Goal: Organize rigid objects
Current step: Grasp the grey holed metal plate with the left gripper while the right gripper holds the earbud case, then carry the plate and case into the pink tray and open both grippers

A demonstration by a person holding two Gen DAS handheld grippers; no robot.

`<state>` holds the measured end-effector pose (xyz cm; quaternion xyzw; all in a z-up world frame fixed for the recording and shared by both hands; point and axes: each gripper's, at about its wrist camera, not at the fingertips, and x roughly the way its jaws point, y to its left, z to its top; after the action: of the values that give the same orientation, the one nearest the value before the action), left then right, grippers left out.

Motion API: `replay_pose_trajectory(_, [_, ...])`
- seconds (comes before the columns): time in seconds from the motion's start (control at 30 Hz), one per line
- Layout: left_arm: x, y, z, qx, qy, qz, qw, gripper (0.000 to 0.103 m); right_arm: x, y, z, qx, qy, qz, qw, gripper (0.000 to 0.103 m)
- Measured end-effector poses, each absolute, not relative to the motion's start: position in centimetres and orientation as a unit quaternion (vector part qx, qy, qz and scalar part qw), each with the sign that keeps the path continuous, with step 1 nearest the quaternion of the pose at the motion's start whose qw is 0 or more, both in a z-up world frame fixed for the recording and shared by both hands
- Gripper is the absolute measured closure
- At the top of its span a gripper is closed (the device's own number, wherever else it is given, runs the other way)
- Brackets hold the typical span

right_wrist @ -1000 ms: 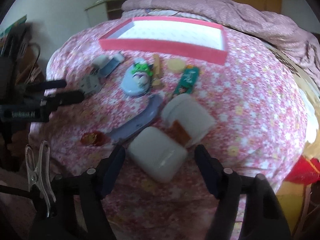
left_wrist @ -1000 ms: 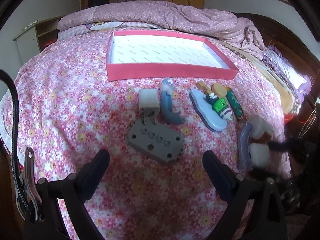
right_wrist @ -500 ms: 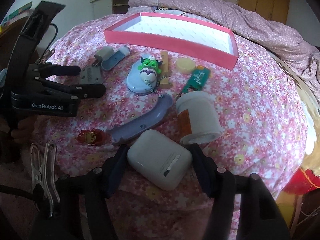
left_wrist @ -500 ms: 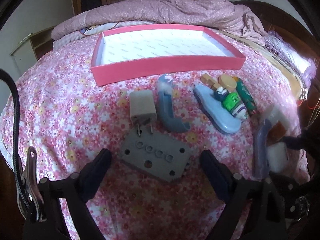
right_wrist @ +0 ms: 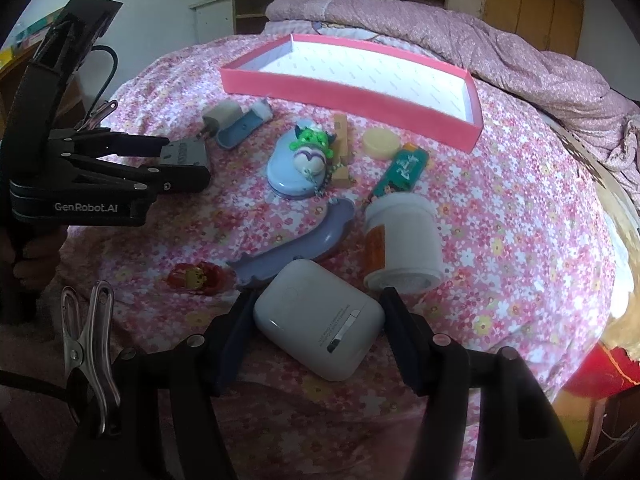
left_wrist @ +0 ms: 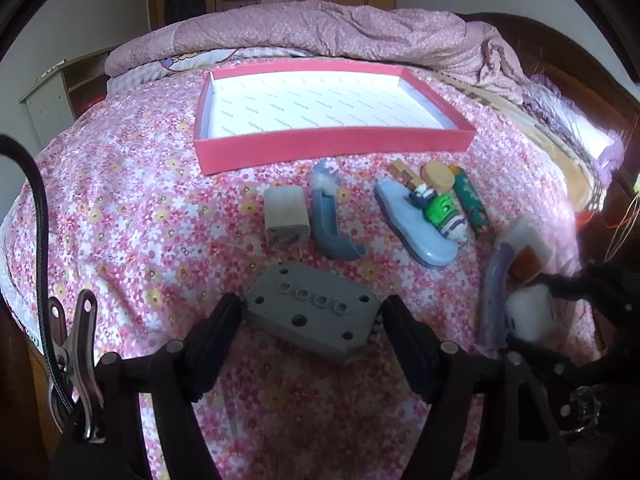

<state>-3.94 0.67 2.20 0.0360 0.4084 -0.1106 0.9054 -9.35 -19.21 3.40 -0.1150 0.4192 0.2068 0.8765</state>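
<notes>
The grey block (left_wrist: 316, 316) is sitting between the left tool's (left_wrist: 312, 320) just-closing jaws, touching both; the right tool (right_wrist: 316, 320) is clamping the white case (right_wrist: 320, 320) on the bed (right_wrist: 520, 208).

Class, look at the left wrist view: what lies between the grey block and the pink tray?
A beige plug adapter and a blue curved piece, on the floral bedspread.

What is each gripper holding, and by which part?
Left gripper: grey block, by its two ends, jaws having just been closing onto it. Right gripper: white case, by its sides.
</notes>
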Motion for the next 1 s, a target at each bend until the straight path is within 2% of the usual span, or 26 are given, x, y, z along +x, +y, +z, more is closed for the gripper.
replay_pose_trajectory(0.33, [-4.5,1.3,4.9,0.009,0.390,-0.117,0.913,0.026,-9.1,-19.9,4.8,-0.087,0.406,0.204,0.886,0.040])
replay_pose_trajectory(1.0, [-2.1,0.0,7.6,0.021,0.363,-0.116,0.924,0.026,-6.2,-19.3,9.2,-0.073,0.355,0.220,0.906,0.040])
